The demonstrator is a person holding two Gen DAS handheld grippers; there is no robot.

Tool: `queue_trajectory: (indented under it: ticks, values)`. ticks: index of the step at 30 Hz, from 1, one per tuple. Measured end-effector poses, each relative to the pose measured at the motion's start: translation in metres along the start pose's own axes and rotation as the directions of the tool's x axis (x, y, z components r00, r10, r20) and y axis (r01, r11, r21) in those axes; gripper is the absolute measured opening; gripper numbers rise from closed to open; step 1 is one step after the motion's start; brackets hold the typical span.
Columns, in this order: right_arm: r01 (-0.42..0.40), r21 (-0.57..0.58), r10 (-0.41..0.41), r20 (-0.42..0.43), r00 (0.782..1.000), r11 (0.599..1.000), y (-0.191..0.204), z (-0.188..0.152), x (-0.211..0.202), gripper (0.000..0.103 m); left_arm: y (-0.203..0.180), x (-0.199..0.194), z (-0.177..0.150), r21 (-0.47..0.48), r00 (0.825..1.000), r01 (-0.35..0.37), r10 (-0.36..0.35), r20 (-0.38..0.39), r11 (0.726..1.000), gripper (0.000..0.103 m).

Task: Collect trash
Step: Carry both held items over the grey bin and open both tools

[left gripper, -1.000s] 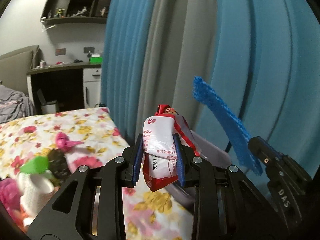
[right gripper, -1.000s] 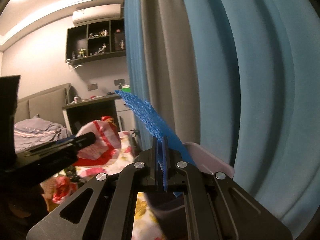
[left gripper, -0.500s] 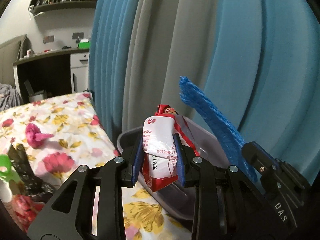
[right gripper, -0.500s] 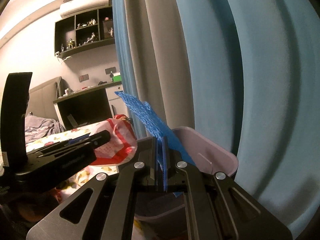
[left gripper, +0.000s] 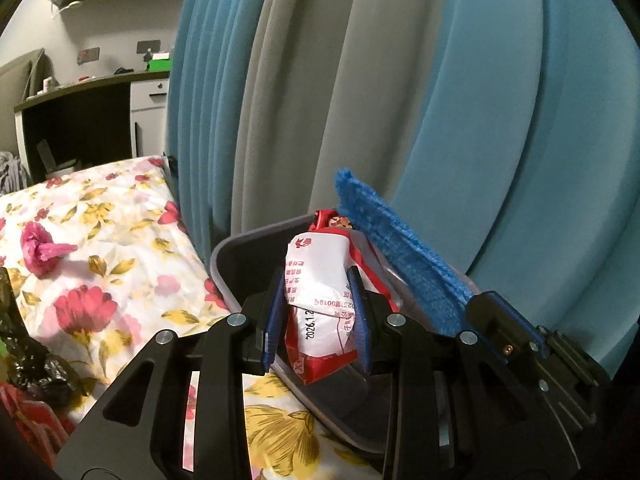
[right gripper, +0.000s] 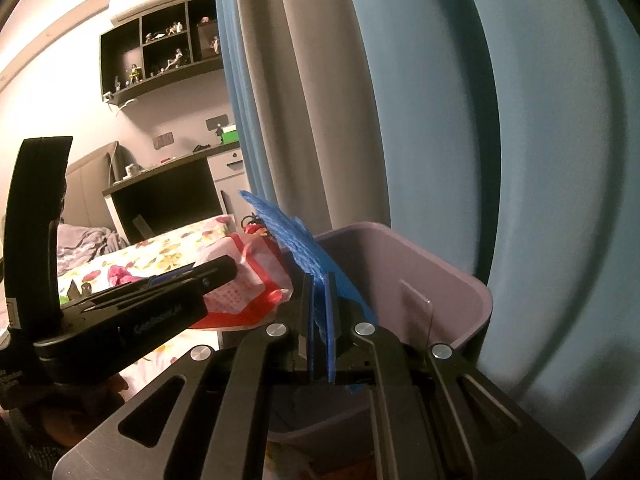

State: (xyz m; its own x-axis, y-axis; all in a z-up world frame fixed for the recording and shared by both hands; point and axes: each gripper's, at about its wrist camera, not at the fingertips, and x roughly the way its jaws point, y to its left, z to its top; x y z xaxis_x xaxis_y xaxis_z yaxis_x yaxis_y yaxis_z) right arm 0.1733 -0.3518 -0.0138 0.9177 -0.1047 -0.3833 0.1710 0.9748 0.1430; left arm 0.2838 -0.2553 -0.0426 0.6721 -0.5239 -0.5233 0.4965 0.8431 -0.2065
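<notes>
My left gripper (left gripper: 316, 276) is shut on a crumpled red-and-white snack wrapper (left gripper: 320, 300), held over the near rim of a pale purple plastic bin (left gripper: 224, 248). My right gripper (right gripper: 319, 280) is shut on a flat blue mesh scrap (right gripper: 288, 236) that sticks up and to the left above the same bin (right gripper: 444, 280). In the left wrist view the blue scrap (left gripper: 396, 256) and the right gripper (left gripper: 486, 300) show just right of the wrapper. In the right wrist view the left gripper (right gripper: 224, 266) with the wrapper (right gripper: 248, 276) sits left of the bin.
The bin stands on a floral bedsheet (left gripper: 100, 240) against blue and grey curtains (left gripper: 360, 100). On the sheet lie a pink crumpled scrap (left gripper: 40, 252) and a black crumpled bag (left gripper: 24, 344). A dark desk (left gripper: 80, 120) and wall shelves (right gripper: 160, 52) stand far back.
Both grippers have come forward and down toward the bin, which now fills more of both views. The wrapper and blue scrap stay gripped as before.
</notes>
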Motion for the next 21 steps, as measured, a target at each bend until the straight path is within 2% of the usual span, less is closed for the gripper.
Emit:
queue_trajectory:
  ticks: [3, 4, 5, 8, 10, 12, 15, 19, 20, 21]
  values:
    - [-0.001, 0.0, 0.001, -0.005, 1.0, 1.0, -0.002, -0.001, 0.001, 0.007, -0.001, 0.004, -0.002, -0.004, 1.0, 0.01, -0.01, -0.012, 1.0, 0.03]
    - [-0.001, 0.001, 0.001, -0.005, 1.0, 1.0, -0.002, -0.001, 0.001, 0.011, 0.0, 0.006, -0.002, -0.006, 1.0, 0.015, -0.015, -0.015, 1.0, 0.03]
    - [-0.001, 0.002, 0.001, -0.006, 1.0, 1.0, -0.004, -0.002, 0.001, 0.02, 0.0, 0.007, -0.002, -0.01, 1.0, 0.021, -0.021, -0.019, 1.0, 0.031]
    - [0.004, 0.005, -0.003, -0.006, 1.0, 1.0, -0.007, 0.0, 0.003, 0.032, 0.002, 0.013, -0.003, -0.019, 0.998, 0.039, -0.04, -0.049, 0.999, 0.037]
    - [0.013, 0.005, -0.013, -0.006, 1.0, 1.0, -0.01, -0.002, 0.002, 0.033, 0.003, 0.014, -0.005, -0.034, 0.997, 0.05, -0.051, -0.053, 0.998, 0.062]
    - [0.025, 0.012, -0.025, -0.004, 1.0, 1.0, -0.014, -0.003, -0.001, 0.037, 0.004, 0.011, -0.007, -0.046, 0.999, 0.04, -0.042, -0.033, 0.998, 0.069]
    - [0.039, 0.016, -0.04, 0.009, 0.999, 0.999, -0.017, -0.004, -0.007, 0.049, 0.01, 0.006, -0.008, -0.071, 0.999, 0.021, -0.024, -0.035, 0.997, 0.078]
    - [0.047, 0.022, -0.048, 0.036, 0.998, 0.999, -0.016, 0.0, -0.018, 0.07, 0.016, -0.012, -0.011, -0.084, 0.999, -0.051, 0.051, -0.008, 0.995, 0.091]
    - [0.049, 0.022, -0.05, 0.046, 0.998, 0.999, -0.015, 0.001, -0.022, 0.077, 0.018, -0.019, -0.012, -0.086, 0.998, -0.06, 0.06, -0.001, 0.995, 0.092]
    - [0.051, 0.023, -0.052, 0.056, 0.997, 0.998, -0.014, 0.001, -0.026, 0.08, 0.019, -0.024, -0.012, -0.089, 0.997, -0.071, 0.072, 0.006, 0.994, 0.093]
